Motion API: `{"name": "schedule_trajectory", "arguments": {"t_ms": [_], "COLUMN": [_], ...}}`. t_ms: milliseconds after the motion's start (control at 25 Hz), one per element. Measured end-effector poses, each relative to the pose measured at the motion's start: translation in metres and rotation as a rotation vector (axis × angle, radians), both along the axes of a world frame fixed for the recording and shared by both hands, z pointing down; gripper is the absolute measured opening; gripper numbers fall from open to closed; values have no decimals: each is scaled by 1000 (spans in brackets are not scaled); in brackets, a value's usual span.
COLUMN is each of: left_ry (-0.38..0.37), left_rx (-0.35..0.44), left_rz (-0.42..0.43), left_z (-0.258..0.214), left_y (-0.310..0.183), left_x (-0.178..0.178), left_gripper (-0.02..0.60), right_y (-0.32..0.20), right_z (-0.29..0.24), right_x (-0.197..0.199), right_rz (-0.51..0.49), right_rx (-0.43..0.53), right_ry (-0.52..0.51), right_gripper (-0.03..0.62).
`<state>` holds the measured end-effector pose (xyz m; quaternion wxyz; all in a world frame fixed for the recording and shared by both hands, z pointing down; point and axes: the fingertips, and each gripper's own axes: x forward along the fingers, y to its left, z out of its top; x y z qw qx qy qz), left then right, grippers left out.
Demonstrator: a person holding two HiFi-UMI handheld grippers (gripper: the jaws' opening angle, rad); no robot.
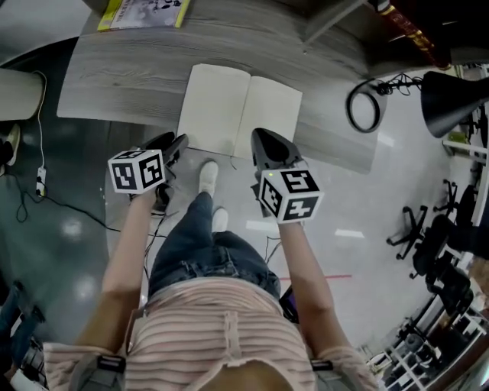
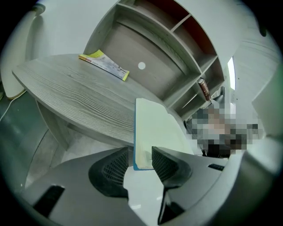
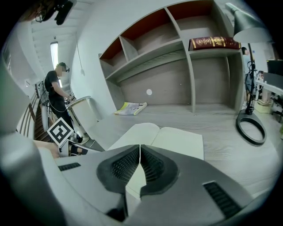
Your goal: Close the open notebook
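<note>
The open notebook lies flat on the grey wooden desk, white pages up, close to the front edge. My left gripper is at its near left corner. In the left gripper view the blue-edged corner of the notebook sits between the wide-open jaws of the left gripper, and the pads do not press on it. My right gripper hovers over the near edge of the right page. In the right gripper view its jaws are shut with nothing in them, above the notebook.
A yellow booklet lies at the desk's far left. A black lamp with a ring base stands to the right of the notebook. Shelves hold a dark red book. A person stands far off beside a white chair.
</note>
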<state>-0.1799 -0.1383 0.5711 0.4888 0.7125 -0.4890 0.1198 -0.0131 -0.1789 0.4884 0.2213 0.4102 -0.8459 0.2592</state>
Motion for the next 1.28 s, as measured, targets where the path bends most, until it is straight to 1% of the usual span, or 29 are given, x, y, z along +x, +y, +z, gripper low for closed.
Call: {"name": "schedule_trajectory", "arguments": {"t_ms": [240,360,480,560,640,920,1000,1160,1280], "left_ry": [86,100,78,81,88,64,46,-21,-42], "left_rx": [-26,-31,-31,-24,-9,53,63,86,101], "left_rz": [-3,14,26,29,32,59,69,104,117], "left_z": [3,2,2,-1,-8,-41,-50,-63,-71], "left_y": [0,-1,0,0,-1,3,4,5,6], "left_x": [0,2,0,1,2,7,10,15,20], "left_gripper": [155,120,87,71,63,51,51,51,51], "right_y": [-3,-4,-4,-3,-3,6,10,18,22], "right_z": [6,8,8,7,6,0,-3,-7,-9], "right_x": [-2,-3,-3,-2,0,8,11,18,27], "right_rz": [5,9,10,12,18,40,47,64,80], "right_rx": [-22,-27,-27,-25,-21,-5,-1,9,18], "right_ry": [0,0,1,1,1,0,-1,-4,3], "right_gripper": [18,18,18,18,18,18,18,18,18]}}
